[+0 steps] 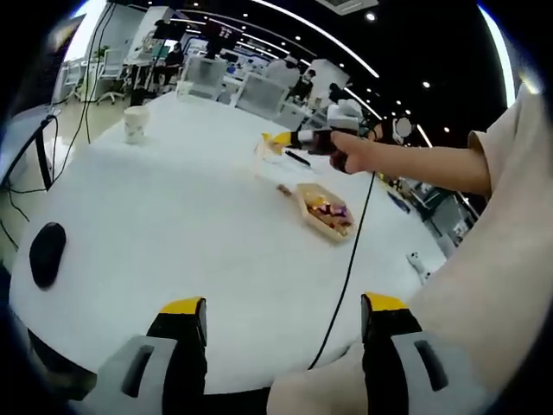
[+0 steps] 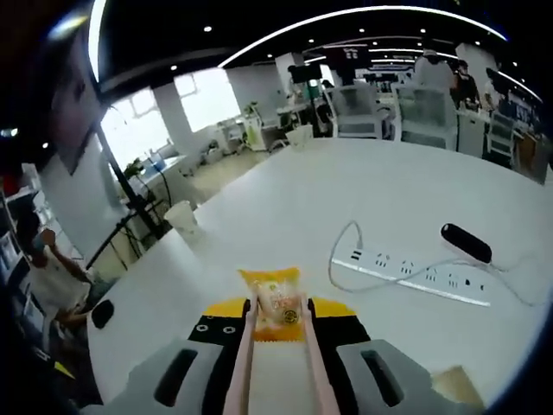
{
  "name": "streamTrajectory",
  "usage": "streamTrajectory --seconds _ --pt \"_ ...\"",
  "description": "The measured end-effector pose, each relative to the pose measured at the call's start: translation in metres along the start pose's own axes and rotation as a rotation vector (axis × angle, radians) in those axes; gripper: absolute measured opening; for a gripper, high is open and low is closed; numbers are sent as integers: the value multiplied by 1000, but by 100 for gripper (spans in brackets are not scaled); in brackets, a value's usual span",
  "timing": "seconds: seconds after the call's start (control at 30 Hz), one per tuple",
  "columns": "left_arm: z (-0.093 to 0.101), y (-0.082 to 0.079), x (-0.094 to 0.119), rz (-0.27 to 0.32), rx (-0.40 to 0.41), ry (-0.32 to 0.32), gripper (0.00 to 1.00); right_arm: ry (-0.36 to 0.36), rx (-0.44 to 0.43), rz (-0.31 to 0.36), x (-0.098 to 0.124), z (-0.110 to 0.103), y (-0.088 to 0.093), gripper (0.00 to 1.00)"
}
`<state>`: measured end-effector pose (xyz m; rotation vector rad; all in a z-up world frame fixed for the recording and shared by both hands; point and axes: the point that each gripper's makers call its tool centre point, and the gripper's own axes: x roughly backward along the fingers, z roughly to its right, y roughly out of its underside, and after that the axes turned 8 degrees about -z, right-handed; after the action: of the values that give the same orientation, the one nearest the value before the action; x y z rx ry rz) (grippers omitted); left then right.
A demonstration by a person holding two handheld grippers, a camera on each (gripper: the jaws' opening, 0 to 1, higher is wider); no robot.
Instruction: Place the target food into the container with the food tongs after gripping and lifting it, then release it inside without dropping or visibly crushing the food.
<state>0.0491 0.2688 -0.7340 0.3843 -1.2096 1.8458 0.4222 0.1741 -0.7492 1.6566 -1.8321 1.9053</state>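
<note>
- My right gripper clamps the pink food tongs, which pinch a yellow snack packet above the white table.
- My left gripper gapes, holding nothing.
- Food tray lies further off; contents unclear.

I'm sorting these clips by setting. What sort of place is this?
Most likely an open-plan office. A large white table carries a power strip and a paper cup, office chairs and desks stand behind it, and strip lights run across a dark ceiling.
</note>
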Motion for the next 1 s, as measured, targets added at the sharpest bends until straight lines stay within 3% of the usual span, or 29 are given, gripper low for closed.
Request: streamTrajectory --seconds 1.0 --pt "27 -3 -5 2 -81 42 72 17 -57 122 71 4 3 26"
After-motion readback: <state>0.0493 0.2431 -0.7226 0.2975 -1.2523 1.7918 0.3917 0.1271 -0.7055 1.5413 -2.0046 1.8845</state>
